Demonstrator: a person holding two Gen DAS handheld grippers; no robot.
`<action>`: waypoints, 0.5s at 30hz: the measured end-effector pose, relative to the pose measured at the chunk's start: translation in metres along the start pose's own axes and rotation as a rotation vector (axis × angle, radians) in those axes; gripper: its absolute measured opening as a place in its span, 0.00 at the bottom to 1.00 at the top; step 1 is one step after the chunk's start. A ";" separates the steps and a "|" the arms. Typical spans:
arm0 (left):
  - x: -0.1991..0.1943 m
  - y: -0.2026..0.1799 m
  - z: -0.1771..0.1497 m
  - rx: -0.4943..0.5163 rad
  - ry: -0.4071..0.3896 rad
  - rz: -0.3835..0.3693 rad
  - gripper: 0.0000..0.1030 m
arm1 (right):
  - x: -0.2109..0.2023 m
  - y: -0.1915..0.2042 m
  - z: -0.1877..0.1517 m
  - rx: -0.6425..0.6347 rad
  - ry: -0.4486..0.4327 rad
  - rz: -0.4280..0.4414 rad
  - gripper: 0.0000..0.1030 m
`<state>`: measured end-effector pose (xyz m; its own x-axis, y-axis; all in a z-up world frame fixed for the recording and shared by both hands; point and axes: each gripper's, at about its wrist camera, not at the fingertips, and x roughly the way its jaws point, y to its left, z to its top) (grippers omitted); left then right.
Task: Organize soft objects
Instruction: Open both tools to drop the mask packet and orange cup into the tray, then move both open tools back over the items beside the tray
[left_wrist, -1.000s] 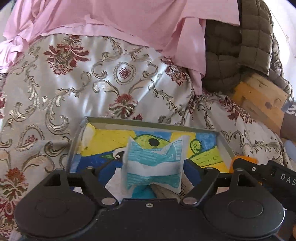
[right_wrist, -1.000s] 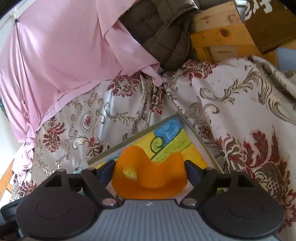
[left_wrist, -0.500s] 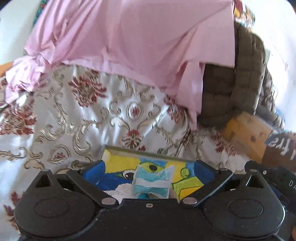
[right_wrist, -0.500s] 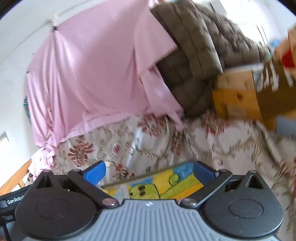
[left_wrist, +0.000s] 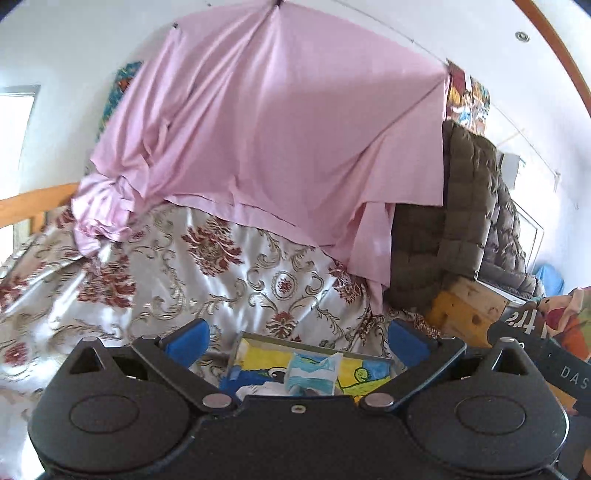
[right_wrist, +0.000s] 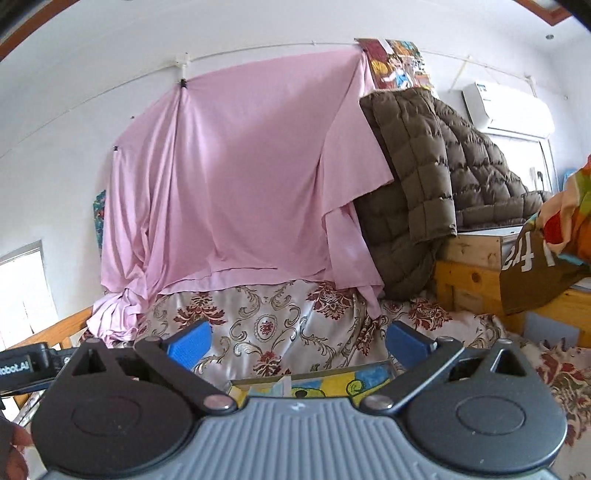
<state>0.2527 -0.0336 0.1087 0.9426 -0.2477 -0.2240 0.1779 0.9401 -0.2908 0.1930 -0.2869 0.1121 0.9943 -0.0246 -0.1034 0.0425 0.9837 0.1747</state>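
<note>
A tray with a yellow and blue cartoon print lies on the floral bedspread. A teal and white striped soft piece stands in it. My left gripper is open and empty, raised above and behind the tray. My right gripper is open and empty too, with only the tray's far edge showing below it. The orange soft object is out of view.
A pink sheet hangs on the wall behind the bed. A brown quilted jacket drapes over a wooden crate at the right. A wooden rail runs along the left. The other gripper's body shows at right.
Both grippers opened, letting go of the striped piece and the orange object at the tray. Both then rose and tilted up, so the tray sank low in both views.
</note>
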 end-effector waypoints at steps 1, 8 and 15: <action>-0.009 0.002 -0.003 0.001 -0.002 0.006 0.99 | -0.007 0.002 -0.003 -0.003 -0.005 0.001 1.00; -0.069 0.022 -0.027 0.053 -0.004 0.055 0.99 | -0.056 0.011 -0.031 -0.036 -0.027 0.017 1.00; -0.132 0.037 -0.061 0.132 -0.039 0.073 0.99 | -0.097 0.028 -0.060 -0.083 -0.008 0.081 1.00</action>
<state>0.1177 0.0196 0.0703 0.9643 -0.1702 -0.2027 0.1412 0.9786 -0.1497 0.0922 -0.2467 0.0680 0.9949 0.0545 -0.0846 -0.0458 0.9938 0.1008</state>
